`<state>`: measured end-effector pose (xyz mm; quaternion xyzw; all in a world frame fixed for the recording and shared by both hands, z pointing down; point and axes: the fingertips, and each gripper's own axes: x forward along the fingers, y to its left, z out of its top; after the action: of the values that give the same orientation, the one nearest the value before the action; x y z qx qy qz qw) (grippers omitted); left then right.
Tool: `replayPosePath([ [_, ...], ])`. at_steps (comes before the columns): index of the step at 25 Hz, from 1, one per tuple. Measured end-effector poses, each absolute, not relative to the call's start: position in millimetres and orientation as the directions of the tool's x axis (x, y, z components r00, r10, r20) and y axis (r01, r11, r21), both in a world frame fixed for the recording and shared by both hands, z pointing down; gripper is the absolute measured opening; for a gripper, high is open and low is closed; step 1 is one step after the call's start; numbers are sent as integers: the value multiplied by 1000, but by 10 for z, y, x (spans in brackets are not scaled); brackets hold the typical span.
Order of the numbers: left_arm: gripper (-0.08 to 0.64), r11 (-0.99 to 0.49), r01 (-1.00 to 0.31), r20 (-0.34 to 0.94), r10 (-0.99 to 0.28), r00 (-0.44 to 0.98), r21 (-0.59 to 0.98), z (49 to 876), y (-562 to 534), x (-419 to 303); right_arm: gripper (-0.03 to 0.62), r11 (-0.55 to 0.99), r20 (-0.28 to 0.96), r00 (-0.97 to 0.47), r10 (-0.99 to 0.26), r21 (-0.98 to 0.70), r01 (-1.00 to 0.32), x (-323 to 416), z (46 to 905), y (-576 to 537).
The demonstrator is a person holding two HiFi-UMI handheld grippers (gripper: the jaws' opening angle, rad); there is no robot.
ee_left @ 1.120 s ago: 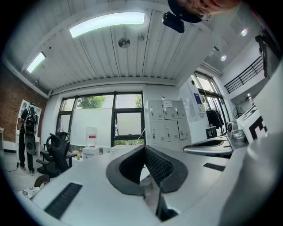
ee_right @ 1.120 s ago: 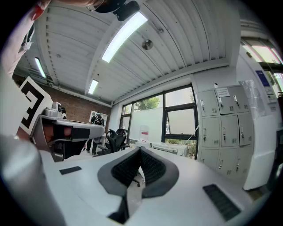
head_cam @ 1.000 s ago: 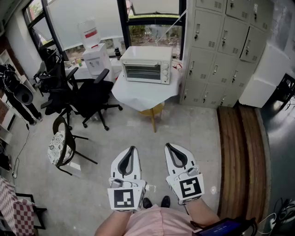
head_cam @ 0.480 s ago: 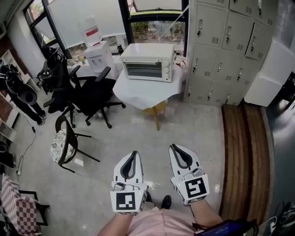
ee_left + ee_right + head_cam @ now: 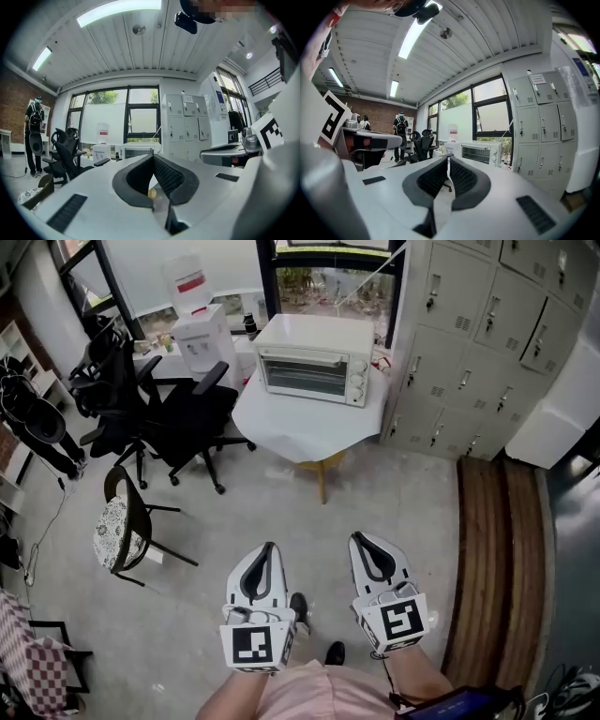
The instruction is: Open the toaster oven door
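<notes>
Ceiling lights only in gripper views; distant toaster oven; left claw, right claw closed, empty.

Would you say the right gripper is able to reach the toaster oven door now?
Probably not yet: the right gripper is near the person, while the toaster oven stands on the table across open floor. Nothing blocks the way; stepping closer should do.

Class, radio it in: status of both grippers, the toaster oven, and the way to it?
Left gripper shut, empty; right gripper the same. Toaster oven on table ahead, door shut. Office chairs beside the path, not in it.
</notes>
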<state>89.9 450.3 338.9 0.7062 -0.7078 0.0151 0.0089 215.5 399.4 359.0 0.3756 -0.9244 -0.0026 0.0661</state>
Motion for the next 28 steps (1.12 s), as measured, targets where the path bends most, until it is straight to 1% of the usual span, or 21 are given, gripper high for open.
replayPosePath([
  [9,12,-42,-999,-4,-999,42,-5,3179,3547,48,8,680,88,-674,-733,73,-729,1332,3350,3076],
  [13,12,-65,-998,-42,-997,64,25,3027,3247,-196,6,668,61,-666,-744,95,-738,1072,3219,2835],
  [17,12,-87,-996,-68,-994,85,18,2969,3023,-327,5,661,45,-661,-749,123,-741,940,3120,2643],
  [20,12,-105,-994,-62,-993,104,16,3015,2890,-378,3,649,44,-649,-759,124,-750,884,3109,2512],
  [25,12,-117,-993,-5,-993,117,9,3213,2659,-444,3,645,68,-641,-764,116,-756,816,3246,2339],
  [28,12,-136,-991,7,-991,136,5,3282,2471,-426,3,634,78,-629,-773,104,-766,826,3323,2164],
])
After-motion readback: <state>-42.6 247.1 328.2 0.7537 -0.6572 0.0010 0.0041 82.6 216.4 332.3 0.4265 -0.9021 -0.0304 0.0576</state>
